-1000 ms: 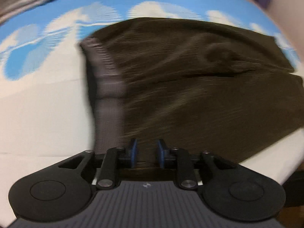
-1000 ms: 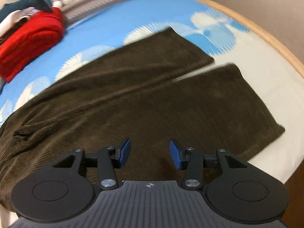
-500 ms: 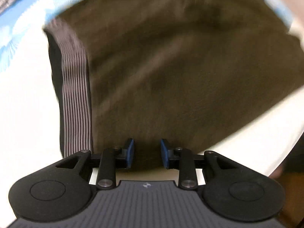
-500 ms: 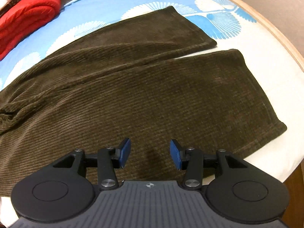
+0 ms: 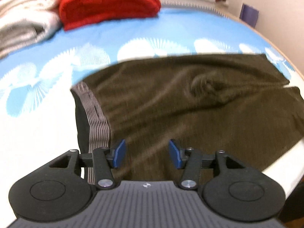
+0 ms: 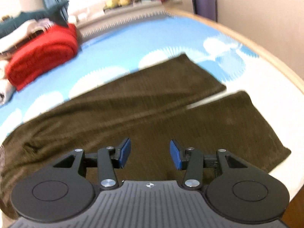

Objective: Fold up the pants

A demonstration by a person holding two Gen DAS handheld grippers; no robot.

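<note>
Dark olive corduroy pants [image 5: 190, 110] lie flat on the bed, legs spread to the right. The grey striped waistband [image 5: 95, 110] is at the left. A bunched wrinkle [image 5: 207, 85] sits near the crotch. My left gripper [image 5: 146, 153] is open and empty above the near waist area. In the right wrist view the two pant legs [image 6: 171, 110] lie side by side with a narrow gap at their ends. My right gripper [image 6: 150, 155] is open and empty above the near leg.
The bed sheet [image 5: 133, 36] is blue and white. A folded red blanket [image 5: 108, 1] and pale folded towels [image 5: 22, 17] lie at the far side. The bed's wooden edge [image 6: 266, 55] curves on the right, close to the leg ends.
Both grippers have pulled up and back from the pants, so more of the bed shows. The left jaws have opened wider. The pants have not moved.
</note>
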